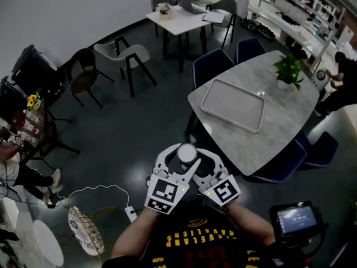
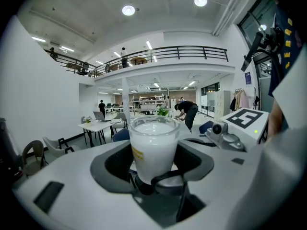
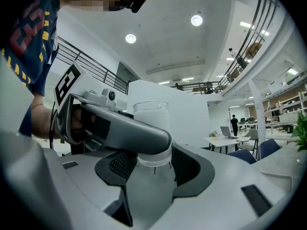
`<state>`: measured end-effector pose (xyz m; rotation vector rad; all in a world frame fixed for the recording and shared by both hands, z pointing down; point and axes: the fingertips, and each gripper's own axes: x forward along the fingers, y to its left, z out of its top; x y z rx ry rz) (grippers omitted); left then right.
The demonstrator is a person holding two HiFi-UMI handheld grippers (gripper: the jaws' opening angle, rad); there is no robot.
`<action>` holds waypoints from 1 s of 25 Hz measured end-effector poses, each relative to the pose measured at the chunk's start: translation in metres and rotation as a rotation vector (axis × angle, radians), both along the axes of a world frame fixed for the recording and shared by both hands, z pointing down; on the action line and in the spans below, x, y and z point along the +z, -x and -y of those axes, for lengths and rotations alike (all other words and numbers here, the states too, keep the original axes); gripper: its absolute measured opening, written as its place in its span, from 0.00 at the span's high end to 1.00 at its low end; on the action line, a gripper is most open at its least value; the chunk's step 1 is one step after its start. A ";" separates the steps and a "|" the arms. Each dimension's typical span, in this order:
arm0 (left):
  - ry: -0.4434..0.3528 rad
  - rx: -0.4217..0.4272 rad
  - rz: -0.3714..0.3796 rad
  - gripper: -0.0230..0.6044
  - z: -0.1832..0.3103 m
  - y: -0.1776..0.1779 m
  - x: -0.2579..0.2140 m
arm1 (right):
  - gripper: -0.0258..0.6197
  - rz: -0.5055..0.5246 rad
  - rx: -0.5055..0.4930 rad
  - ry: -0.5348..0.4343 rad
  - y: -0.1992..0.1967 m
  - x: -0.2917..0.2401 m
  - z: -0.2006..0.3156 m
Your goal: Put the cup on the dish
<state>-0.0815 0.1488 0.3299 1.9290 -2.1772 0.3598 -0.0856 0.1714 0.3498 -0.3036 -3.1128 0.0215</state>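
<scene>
A white cup (image 1: pixel 187 153) hangs in the air over the dark floor, short of the table's near edge, with both grippers brought together around it. In the left gripper view the cup (image 2: pixel 153 145) stands upright between the dark pads (image 2: pixel 112 164), and the left gripper (image 2: pixel 153 169) is shut on it. In the right gripper view the cup (image 3: pixel 151 123) sits between the jaws of the right gripper (image 3: pixel 152 171), shut on it, with a left jaw crossing in front. The left gripper (image 1: pixel 177 162) and the right gripper (image 1: pixel 202 164) meet below the cup. A grey rectangular dish (image 1: pixel 232 104) lies on the marble table (image 1: pixel 279 127).
A potted plant (image 1: pixel 289 70) stands at the table's far end. Blue chairs (image 1: pixel 212 66) ring the table. A second table (image 1: pixel 178 18) with chairs stands farther back. A person (image 1: pixel 341 77) bends at the right edge. A cable and a wire basket (image 1: pixel 86 228) lie on the floor at left.
</scene>
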 end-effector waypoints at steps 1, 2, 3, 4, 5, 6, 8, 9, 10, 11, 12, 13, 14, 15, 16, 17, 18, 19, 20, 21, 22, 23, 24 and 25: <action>0.000 -0.003 0.000 0.55 0.002 0.005 0.001 | 0.60 -0.002 -0.002 -0.004 0.005 0.002 0.002; 0.000 -0.005 -0.001 0.55 0.004 0.011 0.003 | 0.60 -0.003 -0.005 -0.008 0.011 0.003 0.004; -0.002 -0.005 -0.004 0.55 0.005 0.017 0.004 | 0.60 -0.005 -0.006 -0.013 0.017 0.004 0.005; -0.002 -0.003 -0.008 0.55 0.007 0.022 0.005 | 0.60 -0.007 -0.006 -0.019 0.022 0.004 0.007; -0.002 0.002 -0.010 0.55 0.009 0.027 0.006 | 0.60 -0.008 -0.004 -0.023 0.027 0.005 0.009; -0.001 0.009 -0.011 0.55 0.012 0.031 0.007 | 0.60 -0.009 0.002 -0.026 0.031 0.006 0.011; 0.001 0.030 -0.010 0.55 0.020 0.041 0.009 | 0.60 -0.010 0.023 -0.027 0.042 0.008 0.020; 0.003 0.043 -0.010 0.55 0.025 0.047 0.011 | 0.60 -0.010 0.037 -0.027 0.049 0.009 0.025; 0.005 0.059 -0.010 0.55 0.030 0.054 0.012 | 0.60 -0.011 0.052 -0.025 0.056 0.010 0.030; 0.008 0.077 -0.010 0.55 0.035 0.061 0.014 | 0.60 -0.013 0.069 -0.021 0.063 0.012 0.035; 0.009 0.095 -0.011 0.55 0.040 0.068 0.016 | 0.60 -0.017 0.088 -0.018 0.071 0.014 0.040; 0.010 0.112 -0.014 0.55 0.046 0.077 0.018 | 0.60 -0.023 0.106 -0.018 0.080 0.017 0.046; 0.012 0.129 -0.019 0.55 0.052 0.086 0.019 | 0.60 -0.029 0.123 -0.021 0.089 0.019 0.052; 0.014 0.147 -0.023 0.55 0.058 0.095 0.021 | 0.60 -0.034 0.141 -0.023 0.098 0.020 0.059; 0.016 0.168 -0.026 0.55 0.065 0.103 0.021 | 0.60 -0.036 0.161 -0.024 0.107 0.020 0.065; 0.019 0.192 -0.024 0.55 0.072 0.109 0.021 | 0.60 -0.037 0.184 -0.022 0.114 0.020 0.072; 0.020 0.219 -0.021 0.55 0.079 0.115 0.020 | 0.60 -0.038 0.209 -0.021 0.120 0.019 0.080; 0.020 0.246 -0.019 0.55 0.087 0.121 0.020 | 0.60 -0.040 0.235 -0.022 0.127 0.019 0.088; 0.020 0.273 -0.019 0.55 0.094 0.126 0.019 | 0.60 -0.041 0.261 -0.024 0.132 0.018 0.096; 0.019 0.299 -0.020 0.55 0.101 0.131 0.019 | 0.60 -0.042 0.287 -0.026 0.138 0.018 0.103; 0.019 0.326 -0.022 0.55 0.107 0.134 0.018 | 0.60 -0.044 0.313 -0.027 0.142 0.018 0.109; 0.019 0.353 -0.023 0.55 0.113 0.137 0.018 | 0.60 -0.048 0.341 -0.027 0.146 0.018 0.116; 0.020 0.382 -0.024 0.55 0.119 0.139 0.018 | 0.60 -0.053 0.370 -0.028 0.148 0.018 0.122; 0.022 0.413 -0.023 0.55 0.124 0.140 0.019 | 0.60 -0.059 0.400 -0.028 0.149 0.019 0.128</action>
